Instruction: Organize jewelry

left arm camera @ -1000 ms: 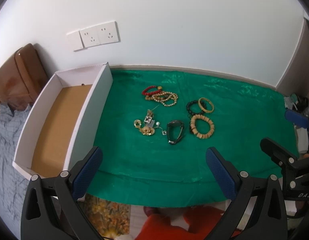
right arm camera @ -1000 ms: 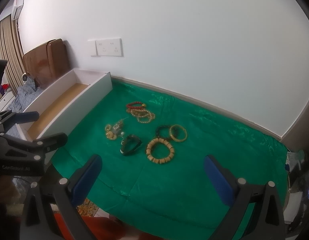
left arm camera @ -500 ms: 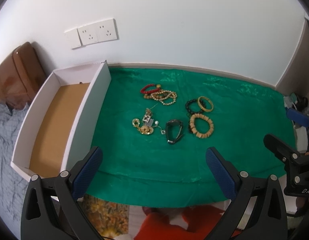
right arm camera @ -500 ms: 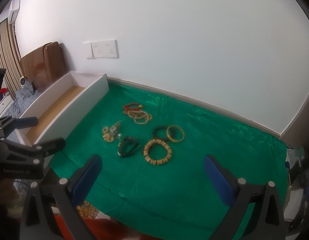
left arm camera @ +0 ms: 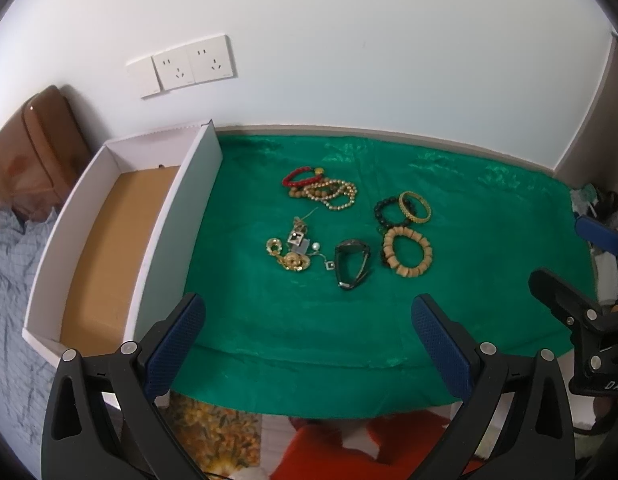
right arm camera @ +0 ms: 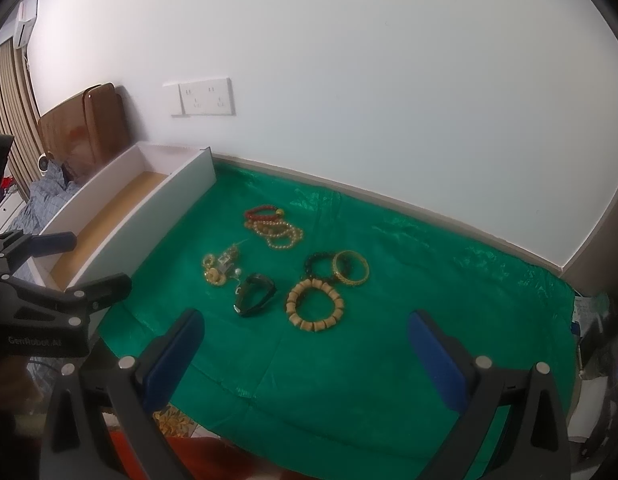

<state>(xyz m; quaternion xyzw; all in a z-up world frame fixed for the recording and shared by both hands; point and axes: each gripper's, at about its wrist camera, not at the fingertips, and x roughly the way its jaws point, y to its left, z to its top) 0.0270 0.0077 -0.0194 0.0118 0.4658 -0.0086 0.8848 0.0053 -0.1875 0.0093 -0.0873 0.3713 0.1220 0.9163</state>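
Observation:
Jewelry lies in a loose cluster on a green cloth (left arm camera: pixel 469 208): a red bead bracelet (left arm camera: pixel 300 176), a pearl strand (left arm camera: pixel 333 194), gold brooches and small pendants (left arm camera: pixel 291 250), a dark band (left arm camera: pixel 351 264), a wooden bead bracelet (left arm camera: pixel 407 251), a black bead bracelet (left arm camera: pixel 385 212) and a gold bangle (left arm camera: pixel 415 207). They also show in the right wrist view, with the wooden bracelet (right arm camera: pixel 315 306) nearest. A white open box (left arm camera: pixel 177 216) with a brown floor stands left of the cloth. My left gripper (left arm camera: pixel 309 334) and right gripper (right arm camera: pixel 303 344) are open, empty, above the cloth's near edge.
A white wall with sockets (left arm camera: pixel 189 66) runs behind the cloth. A brown headboard (left arm camera: pixel 33 148) and blue checked bedding (left arm camera: pixel 9 264) lie left of the box. The right gripper (left arm camera: pixel 581 320) shows at the left view's right edge; clutter (right arm camera: pixel 593 312) sits beyond the cloth's right end.
Both views have shifted slightly, with the jewelry and box sitting a little lower and nearer in frame. Both grippers stay open; nothing on the cloth has moved.

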